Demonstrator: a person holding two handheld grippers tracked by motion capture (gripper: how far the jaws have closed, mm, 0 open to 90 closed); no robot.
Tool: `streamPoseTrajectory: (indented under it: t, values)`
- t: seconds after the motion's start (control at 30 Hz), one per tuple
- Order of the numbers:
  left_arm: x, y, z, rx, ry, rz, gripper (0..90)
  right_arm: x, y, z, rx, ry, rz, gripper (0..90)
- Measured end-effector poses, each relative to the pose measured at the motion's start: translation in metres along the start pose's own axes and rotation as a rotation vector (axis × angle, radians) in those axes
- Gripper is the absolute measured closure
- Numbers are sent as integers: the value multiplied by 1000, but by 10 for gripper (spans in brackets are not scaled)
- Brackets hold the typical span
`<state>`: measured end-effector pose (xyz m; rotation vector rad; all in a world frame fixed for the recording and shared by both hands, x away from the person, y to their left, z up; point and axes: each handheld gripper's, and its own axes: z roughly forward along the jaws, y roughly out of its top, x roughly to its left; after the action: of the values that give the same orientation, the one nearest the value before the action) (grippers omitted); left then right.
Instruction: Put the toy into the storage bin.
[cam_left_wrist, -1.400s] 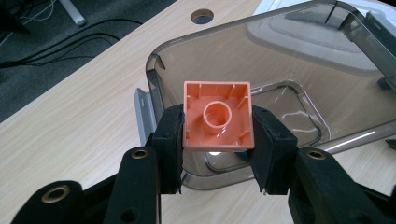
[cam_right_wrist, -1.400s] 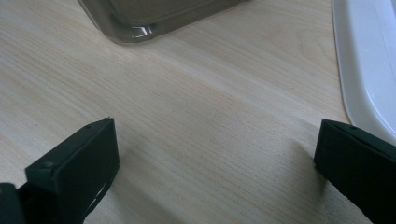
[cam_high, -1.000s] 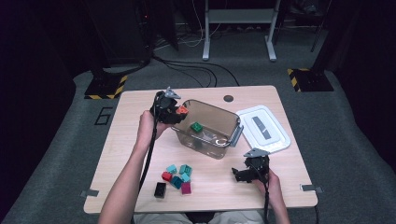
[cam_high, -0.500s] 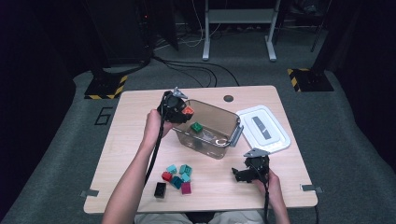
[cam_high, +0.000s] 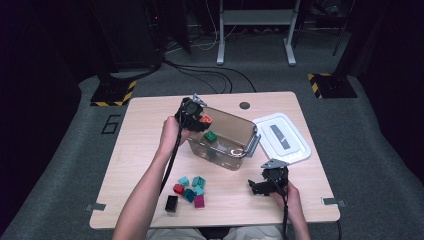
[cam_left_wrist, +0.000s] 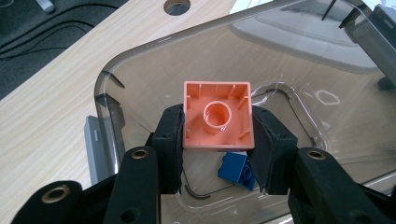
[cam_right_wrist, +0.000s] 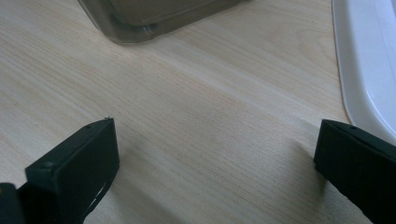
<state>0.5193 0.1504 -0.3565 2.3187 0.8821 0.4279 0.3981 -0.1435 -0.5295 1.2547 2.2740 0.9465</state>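
The left gripper (cam_left_wrist: 218, 140) has its two black jaws clamped on the sides of a square orange plastic building brick (cam_left_wrist: 218, 115), hollow underside facing the camera, and holds it over the open mouth of the clear smoky plastic tub (cam_high: 235, 131) near the middle of the pale wooden table (cam_high: 140, 130); a blue brick (cam_left_wrist: 237, 169) lies on the tub's floor beneath it, and a green brick (cam_high: 210, 136) is inside too. The right gripper (cam_right_wrist: 215, 154) rests low over bare wood at the table's near right, jaws spread wide with nothing between them, just beside the white plastic lid (cam_high: 282, 137), while a small cluster of teal, red, magenta and black bricks (cam_high: 189, 191) sits on the table in front of the tub
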Motion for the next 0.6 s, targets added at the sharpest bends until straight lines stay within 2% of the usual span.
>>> streamPoseTrajectory:
  t: [0.6]
  values:
    - [-3,5,13,27,-8,2,586,0,0,0,0,1,0,0]
